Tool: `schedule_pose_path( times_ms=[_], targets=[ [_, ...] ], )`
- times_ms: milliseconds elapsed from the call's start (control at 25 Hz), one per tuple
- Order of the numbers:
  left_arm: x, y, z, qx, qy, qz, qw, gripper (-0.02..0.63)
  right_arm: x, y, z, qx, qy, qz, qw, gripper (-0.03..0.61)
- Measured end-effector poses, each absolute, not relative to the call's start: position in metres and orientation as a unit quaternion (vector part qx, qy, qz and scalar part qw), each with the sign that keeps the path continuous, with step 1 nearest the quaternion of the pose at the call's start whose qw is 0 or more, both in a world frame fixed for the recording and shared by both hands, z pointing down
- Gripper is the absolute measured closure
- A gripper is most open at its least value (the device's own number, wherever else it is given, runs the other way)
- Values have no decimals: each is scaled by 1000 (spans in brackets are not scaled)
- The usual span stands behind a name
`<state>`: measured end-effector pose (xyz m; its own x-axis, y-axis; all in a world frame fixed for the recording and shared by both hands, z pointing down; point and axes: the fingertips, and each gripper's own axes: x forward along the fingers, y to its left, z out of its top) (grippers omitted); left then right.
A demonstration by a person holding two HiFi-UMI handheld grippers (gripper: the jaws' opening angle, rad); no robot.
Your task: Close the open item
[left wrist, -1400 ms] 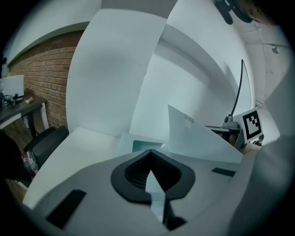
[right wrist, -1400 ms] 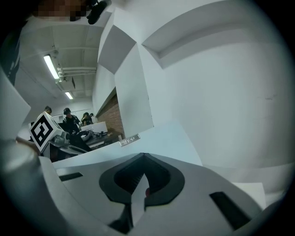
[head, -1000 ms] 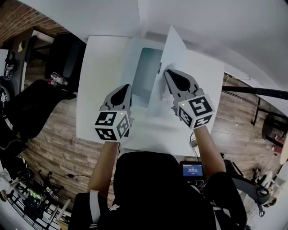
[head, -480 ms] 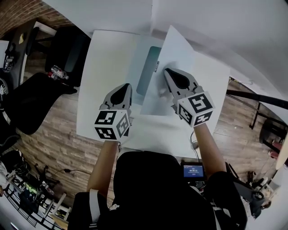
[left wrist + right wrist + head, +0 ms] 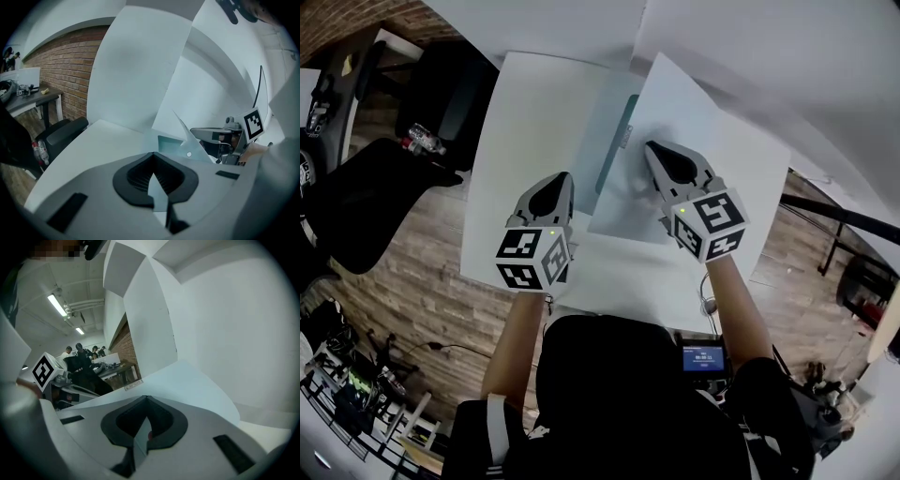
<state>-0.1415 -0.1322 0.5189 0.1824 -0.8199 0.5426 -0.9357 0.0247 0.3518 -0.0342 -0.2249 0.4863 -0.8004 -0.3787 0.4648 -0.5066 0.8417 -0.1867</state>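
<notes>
A white folder lies open on the white table (image 5: 520, 131). Its raised right cover (image 5: 712, 131) leans left over the pale teal inside (image 5: 609, 155), of which only a narrow strip shows. My right gripper (image 5: 660, 150) is shut on that cover's near edge; a thin sheet runs between the jaws of the right gripper (image 5: 145, 401). My left gripper (image 5: 560, 180) sits at the folder's near left edge, with its jaws closed on a pale thin sheet there. From the left gripper (image 5: 153, 157), the tilted cover (image 5: 194, 140) rises just ahead to the right.
A black office chair (image 5: 441, 94) stands left of the table over a wooden floor (image 5: 412, 281). White walls rise behind the table. A small screen device (image 5: 698, 357) sits by the person's right arm. Cluttered shelving (image 5: 347, 384) is at the lower left.
The right gripper has swung the cover further left and down over the folder's inside, so less of the teal surface shows. The left gripper has stayed put.
</notes>
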Motion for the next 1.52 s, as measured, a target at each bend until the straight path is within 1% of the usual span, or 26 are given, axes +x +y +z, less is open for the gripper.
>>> schedule_pose_path(
  times_ms=[840,1280,1520],
  targets=[
    [-170,-133,550,664,-651,92,357,603,-64,-228,521,198,-938,178,224,540],
    [-170,-136,566,657,-651,95,368,603,-71,-229,537,180,-936,191,234,540],
    [-186,-142,580,652,-651,94,377,603,-90,-231,553,174,-934,196,244,540]
  ],
)
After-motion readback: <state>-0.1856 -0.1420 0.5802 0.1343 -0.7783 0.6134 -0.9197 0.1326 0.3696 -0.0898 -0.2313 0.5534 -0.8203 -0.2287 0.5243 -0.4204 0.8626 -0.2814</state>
